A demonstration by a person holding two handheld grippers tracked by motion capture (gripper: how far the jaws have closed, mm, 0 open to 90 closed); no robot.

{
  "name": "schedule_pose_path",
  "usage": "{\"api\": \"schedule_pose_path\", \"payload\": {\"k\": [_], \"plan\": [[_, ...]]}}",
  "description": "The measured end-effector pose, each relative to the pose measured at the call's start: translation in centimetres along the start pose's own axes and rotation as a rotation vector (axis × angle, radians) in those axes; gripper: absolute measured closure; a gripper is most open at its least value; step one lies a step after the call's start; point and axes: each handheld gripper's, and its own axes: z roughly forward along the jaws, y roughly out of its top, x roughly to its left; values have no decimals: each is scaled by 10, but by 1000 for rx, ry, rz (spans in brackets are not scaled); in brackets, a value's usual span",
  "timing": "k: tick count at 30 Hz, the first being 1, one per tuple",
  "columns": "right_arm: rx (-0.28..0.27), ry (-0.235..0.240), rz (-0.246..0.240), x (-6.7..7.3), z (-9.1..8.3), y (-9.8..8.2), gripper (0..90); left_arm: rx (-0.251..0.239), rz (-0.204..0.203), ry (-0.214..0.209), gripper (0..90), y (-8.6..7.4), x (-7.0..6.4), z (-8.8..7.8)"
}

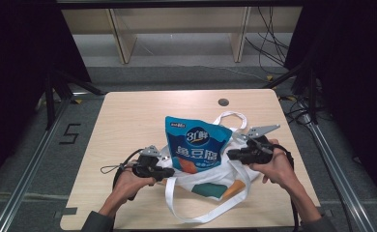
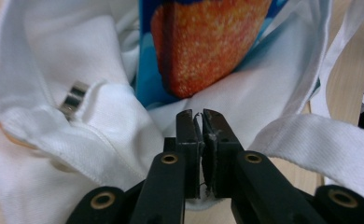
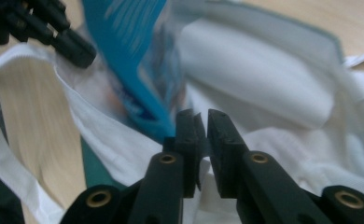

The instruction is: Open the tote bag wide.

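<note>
Snack bag (image 1: 195,144) is blue and stands up tall in the mouth of the white tote (image 1: 210,181), near the middle of the table (image 1: 128,116). Its bottom end is down inside the tote and its top points up and away from the person.

On the left, the left gripper (image 1: 168,172) sits just beside the bag's low left corner. In the left gripper view its jaws are almost shut, with just a thin gap, and I can't see any cloth pinched between them. The tote rim (image 2: 101,100) with a small metal snap (image 2: 74,99) lies right in front of them.

On the right, the right gripper (image 1: 231,154) is next to the bag's right side. Its jaws are almost shut too, and they hold nothing.

So the bag stands between the two grippers, and both are about as close to it. I think the bag must go further down into the tote, so the push has to go along its long side, down into the mouth.
</note>
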Motion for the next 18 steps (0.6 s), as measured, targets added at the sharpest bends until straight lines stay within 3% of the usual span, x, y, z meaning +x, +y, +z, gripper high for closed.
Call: {"api": "schedule_pose_path", "payload": {"k": [4, 5, 7, 9, 11, 12, 15, 16, 18], "plan": [[85, 5, -21, 9, 10, -15, 892, 21, 19, 4, 849, -5, 0, 6], [104, -1, -50, 10, 15, -20, 898, 20, 8, 4, 850, -6, -1, 8], [138, -52, -40, 15, 26, -29, 900, 28, 6, 9, 861, -8, 1, 13], [161, -43, -58, 13, 38, -35, 900, 35, 3, 21, 875, -11, 2, 17], [200, -52, -52, 11, 49, -42, 900, 40, 3, 30, 886, -13, 4, 21], [234, -54, -23, 10, 53, -44, 900, 45, -9, 29, 886, -15, 6, 24], [207, -31, -6, 1, 62, -49, 900, 33, -36, 20, 888, -16, 7, 26], [220, -23, 18, 2, 62, -49, 900, 37, -19, 20, 886, -15, 8, 24], [205, -22, 2, -1, 64, -49, 900, 28, -22, 22, 878, -14, 7, 22]]}}
